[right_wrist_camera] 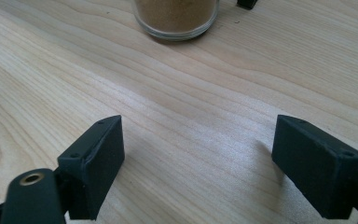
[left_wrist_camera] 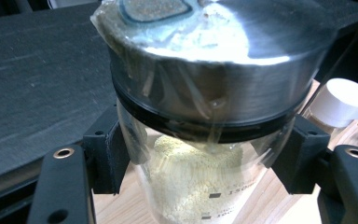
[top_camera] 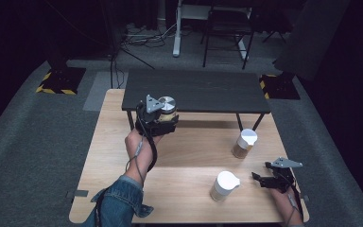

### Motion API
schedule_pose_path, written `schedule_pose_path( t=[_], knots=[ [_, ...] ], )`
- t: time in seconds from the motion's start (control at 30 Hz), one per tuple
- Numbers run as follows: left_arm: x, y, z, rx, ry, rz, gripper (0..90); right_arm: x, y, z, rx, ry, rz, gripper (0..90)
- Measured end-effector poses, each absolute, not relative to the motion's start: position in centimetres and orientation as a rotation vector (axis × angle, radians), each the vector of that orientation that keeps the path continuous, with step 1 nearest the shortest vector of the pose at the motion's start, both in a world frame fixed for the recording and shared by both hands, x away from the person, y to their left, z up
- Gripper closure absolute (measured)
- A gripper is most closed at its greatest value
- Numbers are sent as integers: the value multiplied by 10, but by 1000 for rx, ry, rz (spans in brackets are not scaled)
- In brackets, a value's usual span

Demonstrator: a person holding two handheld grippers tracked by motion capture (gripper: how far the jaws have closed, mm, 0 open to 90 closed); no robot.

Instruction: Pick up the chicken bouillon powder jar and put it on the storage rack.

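The left gripper [top_camera: 163, 122] is clamped on a glass jar [top_camera: 167, 112] with a metal lid [left_wrist_camera: 214, 60], held at the front edge of the dark shelf [top_camera: 198, 90], at about 11 o'clock of the wooden table [top_camera: 189, 198]. The left gripper view shows pale yellow grains inside and a plastic wrap under the lid; its printed marks are hard to read. The jar bottom is cut off. At 4 o'clock, the right gripper [right_wrist_camera: 198, 163] has its jaws wide apart above bare wood.

Left gripper [top_camera: 163, 116] raised, jaws clamped, right gripper [top_camera: 268, 178] low, jaws apart
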State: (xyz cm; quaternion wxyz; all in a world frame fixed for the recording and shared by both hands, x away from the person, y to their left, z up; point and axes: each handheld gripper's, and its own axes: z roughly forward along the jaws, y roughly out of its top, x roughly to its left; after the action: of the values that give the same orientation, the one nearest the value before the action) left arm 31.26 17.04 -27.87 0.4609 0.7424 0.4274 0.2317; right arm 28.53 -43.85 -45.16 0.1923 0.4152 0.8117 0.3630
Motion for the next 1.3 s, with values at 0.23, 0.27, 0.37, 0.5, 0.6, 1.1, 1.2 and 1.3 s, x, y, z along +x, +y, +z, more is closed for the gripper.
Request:
schedule_pose_path(
  t=[0.23, 0.27, 0.37, 0.5, 0.6, 1.1, 1.2, 1.3],
  knots=[
    [316, 172, -265, 1823, 1046, 590, 311, 285, -438, -452, 1166, 2278, 1019, 165],
    [316, 172, -263, 1822, 1045, 593, 310, 285, -438, -452, 1167, 2278, 1019, 165],
    [317, 173, -257, 1815, 1047, 607, 310, 285, -438, -452, 1167, 2278, 1019, 165],
    [321, 173, -253, 1804, 1055, 618, 310, 285, -438, -452, 1167, 2278, 1018, 165],
    [324, 172, -250, 1794, 1060, 632, 311, 285, -438, -452, 1166, 2277, 1018, 165],
    [343, 162, -242, 1788, 1074, 692, 310, 285, -438, -452, 1166, 2277, 1018, 165],
    [347, 163, -242, 1780, 1078, 694, 310, 285, -438, -452, 1166, 2277, 1018, 165],
    [351, 162, -243, 1782, 1078, 703, 310, 285, -438, -452, 1166, 2277, 1018, 165]
  ],
)
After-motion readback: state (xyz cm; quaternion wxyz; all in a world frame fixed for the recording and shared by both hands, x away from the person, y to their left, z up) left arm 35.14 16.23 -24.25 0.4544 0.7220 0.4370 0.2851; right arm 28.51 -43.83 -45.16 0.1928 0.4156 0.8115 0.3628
